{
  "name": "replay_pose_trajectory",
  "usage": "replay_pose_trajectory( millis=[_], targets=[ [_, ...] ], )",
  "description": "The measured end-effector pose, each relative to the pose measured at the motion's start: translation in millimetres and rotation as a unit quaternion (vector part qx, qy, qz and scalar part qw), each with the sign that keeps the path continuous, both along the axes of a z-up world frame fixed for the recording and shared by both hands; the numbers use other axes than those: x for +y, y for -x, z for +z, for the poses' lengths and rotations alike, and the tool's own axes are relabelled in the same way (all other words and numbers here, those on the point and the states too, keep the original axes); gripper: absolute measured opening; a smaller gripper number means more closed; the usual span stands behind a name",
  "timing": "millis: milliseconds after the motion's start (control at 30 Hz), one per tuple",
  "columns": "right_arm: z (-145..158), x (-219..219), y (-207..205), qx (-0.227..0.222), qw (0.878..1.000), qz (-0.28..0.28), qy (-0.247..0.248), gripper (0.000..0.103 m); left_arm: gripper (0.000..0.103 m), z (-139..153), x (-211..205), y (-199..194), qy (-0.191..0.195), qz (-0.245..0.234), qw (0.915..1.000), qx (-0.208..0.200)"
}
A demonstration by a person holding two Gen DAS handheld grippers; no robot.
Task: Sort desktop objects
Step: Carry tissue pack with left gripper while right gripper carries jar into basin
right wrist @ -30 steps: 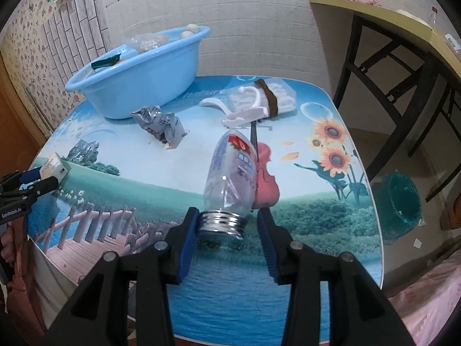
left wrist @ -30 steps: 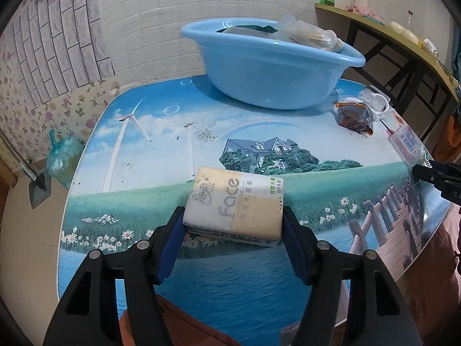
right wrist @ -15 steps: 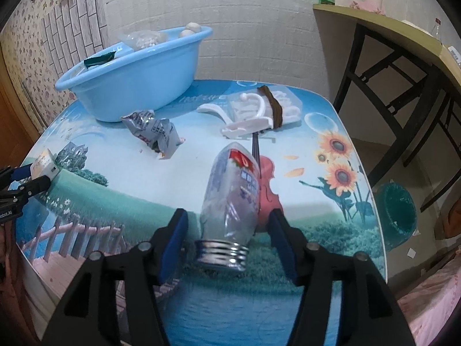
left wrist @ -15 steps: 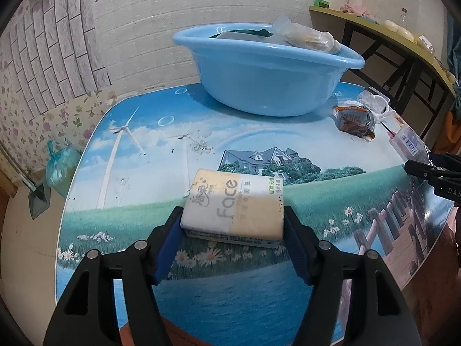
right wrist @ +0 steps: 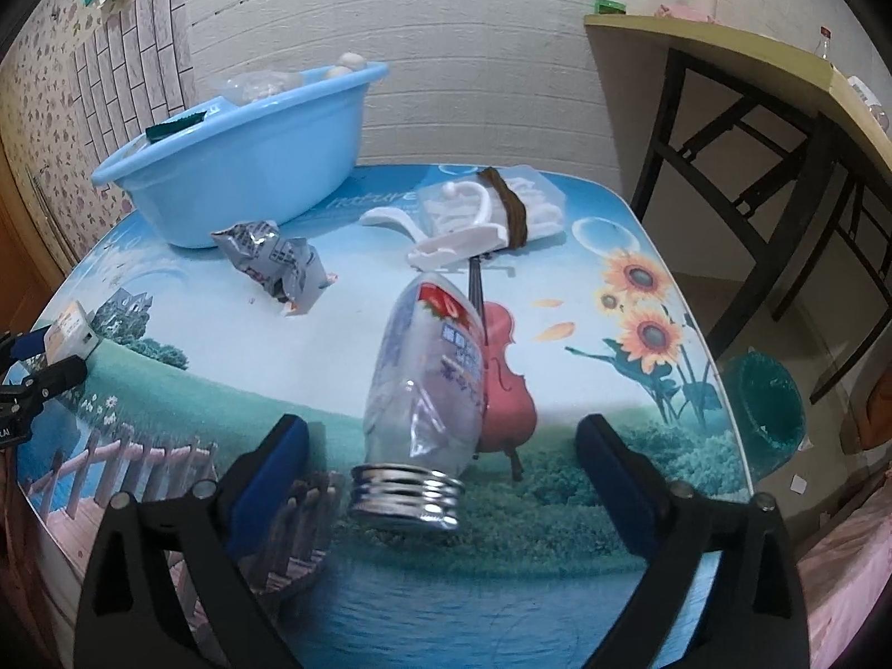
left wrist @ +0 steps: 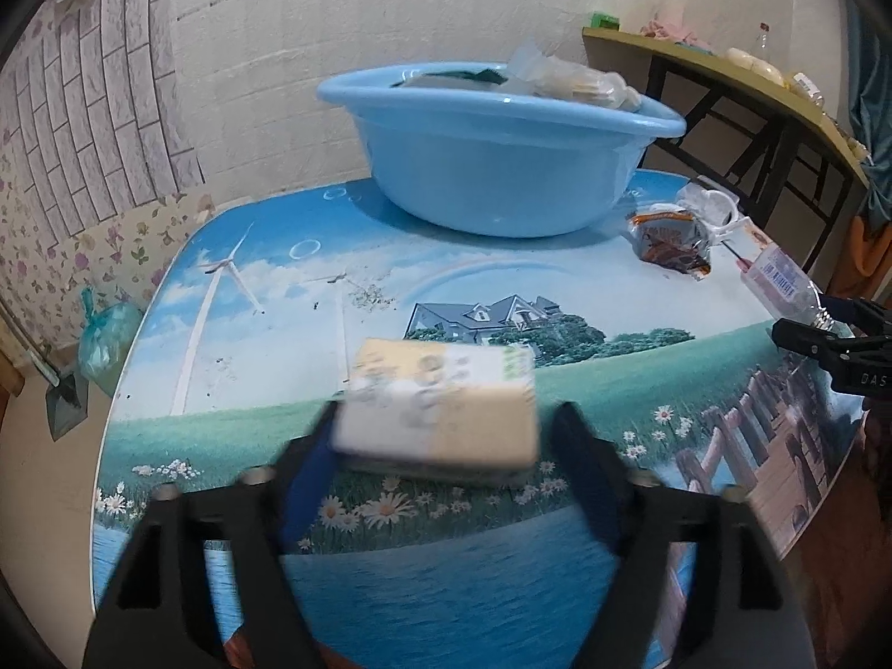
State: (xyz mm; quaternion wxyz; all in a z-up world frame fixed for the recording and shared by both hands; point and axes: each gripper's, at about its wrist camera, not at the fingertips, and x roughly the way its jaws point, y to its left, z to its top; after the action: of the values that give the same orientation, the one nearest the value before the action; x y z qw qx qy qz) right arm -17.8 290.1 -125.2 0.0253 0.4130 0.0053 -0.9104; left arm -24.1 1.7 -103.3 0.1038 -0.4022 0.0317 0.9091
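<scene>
A beige tissue pack, blurred, sits between the fingers of my left gripper, whose jaws are closing. The left pad is against the pack and a thin gap shows at the right pad. A clear plastic bottle lies on the picture-printed table, its silver cap toward the camera. My right gripper straddles it with jaws opening wide, neither pad touching it. A blue basin with several items stands at the back. In the left wrist view, the right gripper shows at the table's right edge.
A crumpled snack wrapper and a white plastic hanger on a clear bag lie in front of the basin. A yellow-topped side table stands to the right, a green bin on the floor below it.
The right jaws have spread from a grip on the bottle's cap to wide apart. The left jaws have parted slightly around the tissue pack, which now looks blurred.
</scene>
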Motion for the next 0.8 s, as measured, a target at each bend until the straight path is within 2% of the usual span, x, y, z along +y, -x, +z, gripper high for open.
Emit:
replay_pose_trajectory(
  millis=[33,100,167,267,367,533,800],
  targets=[
    [1.5,-2.1,-1.4,0.005,1.000,0.009,0.000,0.083,0.062,-0.2,0.2,-0.2,-0.001,-0.001,1.0000,-0.001],
    [3.9,-5.8,-2.9,0.012,1.000,0.023,0.000,0.051,0.062,0.0,0.5,-1.4,-0.003,-0.005,1.0000,0.000],
    [4.6,-8.1,-3.2,0.012,1.000,0.029,-0.001,0.040,0.062,1.0,-0.1,-1.9,-0.012,-0.011,0.9999,-0.001],
    [5.5,-10.6,-5.1,0.011,0.999,0.030,-0.004,0.040,0.062,6.0,-1.7,-4.8,-0.017,-0.009,0.9998,0.006],
    [14.0,-15.3,-10.7,0.027,0.999,0.042,-0.003,0.040,0.062,17.9,-3.5,-9.4,-0.020,-0.005,0.9996,0.021],
    [43.4,-29.5,-13.8,0.063,0.995,0.075,0.017,0.040,0.062,45.3,-8.5,-12.6,-0.022,0.009,0.9987,0.046],
    [80.6,-52.5,3.4,0.091,0.988,0.106,0.059,0.040,0.062,92.2,-8.5,-0.1,-0.040,0.013,0.9958,0.081]
  ],
)
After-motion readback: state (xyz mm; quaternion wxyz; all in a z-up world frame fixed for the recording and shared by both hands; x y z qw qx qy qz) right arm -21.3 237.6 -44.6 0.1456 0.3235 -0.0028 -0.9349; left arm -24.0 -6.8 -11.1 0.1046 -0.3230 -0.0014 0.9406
